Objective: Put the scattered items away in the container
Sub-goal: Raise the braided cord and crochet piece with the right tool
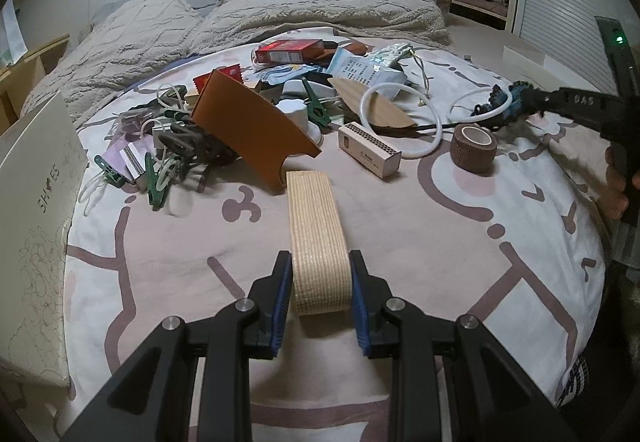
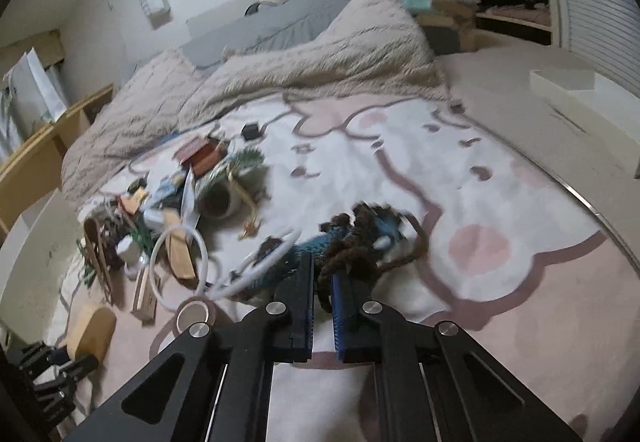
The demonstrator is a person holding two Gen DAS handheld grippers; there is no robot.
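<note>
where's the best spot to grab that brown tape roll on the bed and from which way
Grip the brown tape roll across its outer wall, coming straight down from above. It sits flat with the open core facing up, apart from the white ring and wooden block, so both sides look free for the fingers.

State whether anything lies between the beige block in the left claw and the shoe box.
Nothing visible does. The beige block, pinched in the left claw, has only bare bedsheet between it and the shoe box; green clips lie farther back.
</note>
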